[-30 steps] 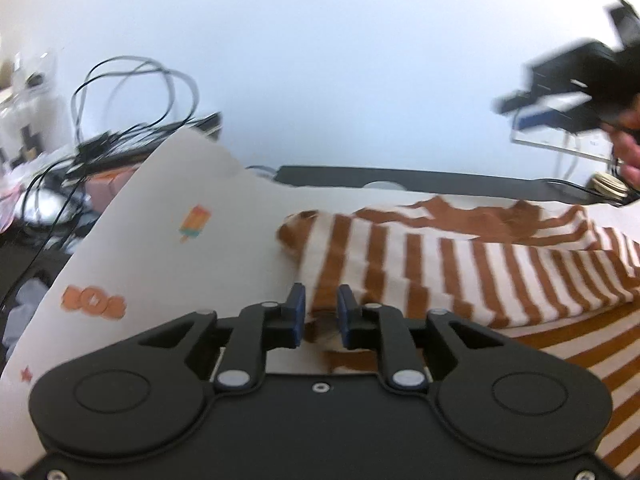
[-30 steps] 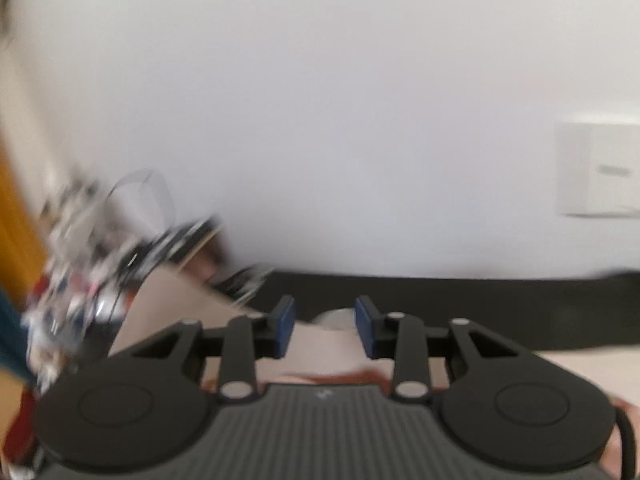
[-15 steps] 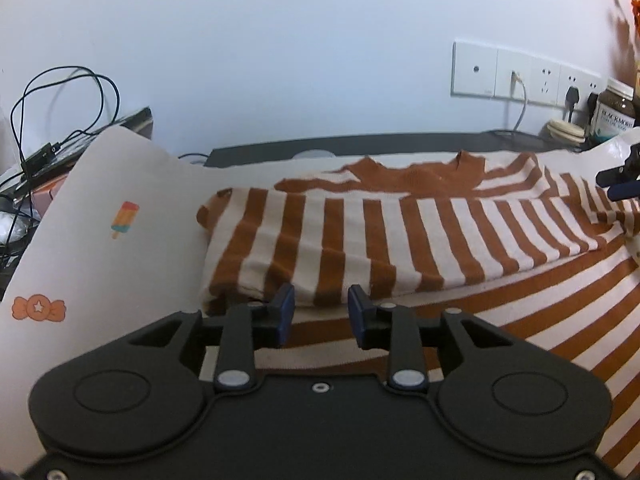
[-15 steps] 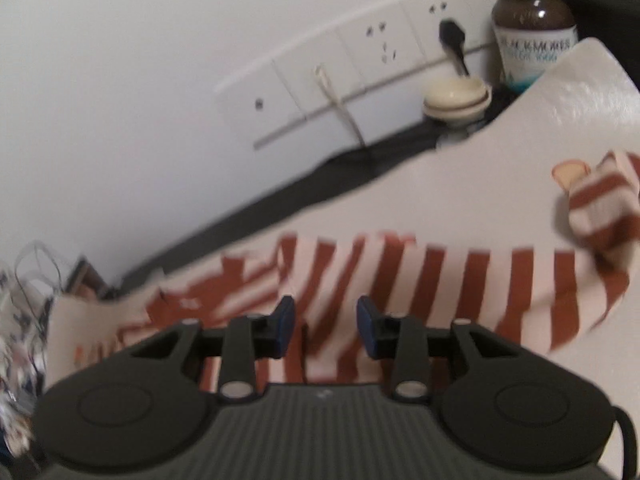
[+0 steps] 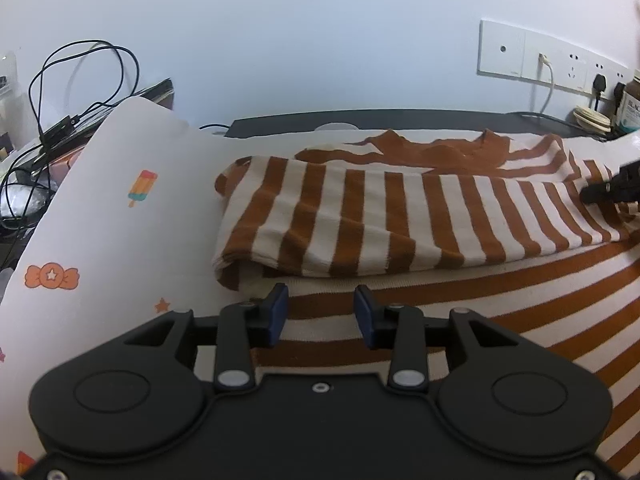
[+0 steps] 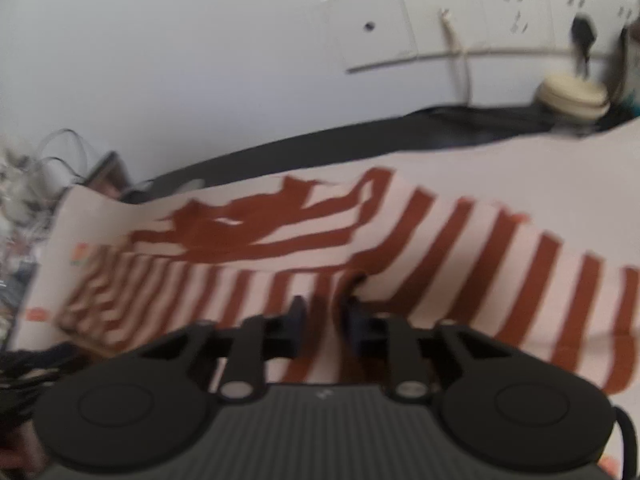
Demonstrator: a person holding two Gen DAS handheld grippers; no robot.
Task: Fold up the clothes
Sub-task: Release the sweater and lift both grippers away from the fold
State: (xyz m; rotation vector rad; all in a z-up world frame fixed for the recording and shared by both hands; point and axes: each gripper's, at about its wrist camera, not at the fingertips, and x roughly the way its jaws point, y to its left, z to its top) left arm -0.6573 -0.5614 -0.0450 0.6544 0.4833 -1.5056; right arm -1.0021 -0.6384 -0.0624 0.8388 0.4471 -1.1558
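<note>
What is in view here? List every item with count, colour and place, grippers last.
striped sweater: one, rust-brown and cream, spread on the mat, a sleeve folded across its body
printed mat: one, white with popsicle and candy prints, under the sweater
black tabletop: one, bare strip behind the mat
cables: a black tangle, far left
wall socket panel: one row, white, on the wall at right, plugs in it
jar: one, dark, right edge by the sockets
tape roll: one, cream, beside the jar
left gripper: black, blue pads, jaws opening, nothing between them
right gripper: black, jaws closing around a fold of the sweater
</note>
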